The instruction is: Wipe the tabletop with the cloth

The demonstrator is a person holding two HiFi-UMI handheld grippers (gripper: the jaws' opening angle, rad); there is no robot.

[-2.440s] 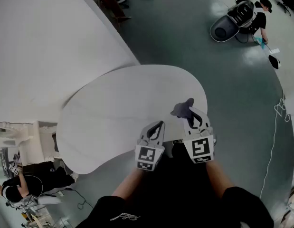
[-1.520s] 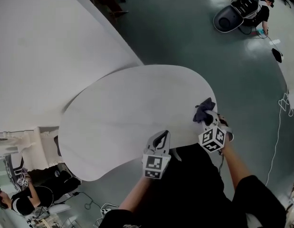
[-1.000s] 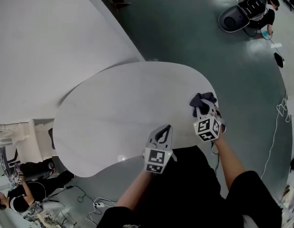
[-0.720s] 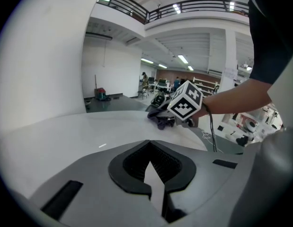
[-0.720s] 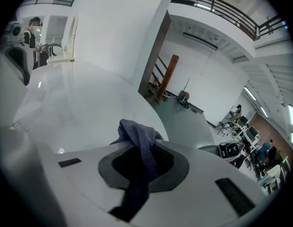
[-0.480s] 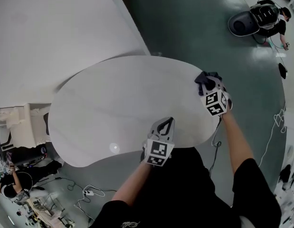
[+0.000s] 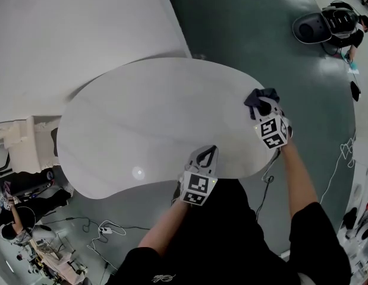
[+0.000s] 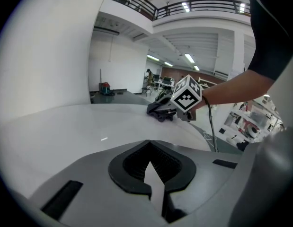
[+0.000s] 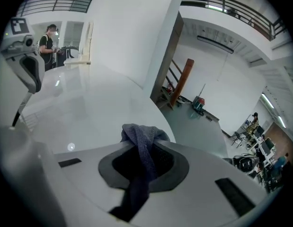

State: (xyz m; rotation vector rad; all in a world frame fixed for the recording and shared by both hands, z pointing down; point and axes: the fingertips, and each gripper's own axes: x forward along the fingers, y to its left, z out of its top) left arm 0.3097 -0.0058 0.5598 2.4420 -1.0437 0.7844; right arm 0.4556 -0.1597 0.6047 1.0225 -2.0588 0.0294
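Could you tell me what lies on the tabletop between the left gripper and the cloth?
Nothing: the head view shows only bare tabletop there.

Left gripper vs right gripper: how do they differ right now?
The left gripper is shut on nothing; the right gripper is shut on the dark cloth. The left gripper sits at the near edge of the table; the right gripper is out at its right edge, cloth down at the surface. Shared: both angle down toward the table, and each carries a marker cube.
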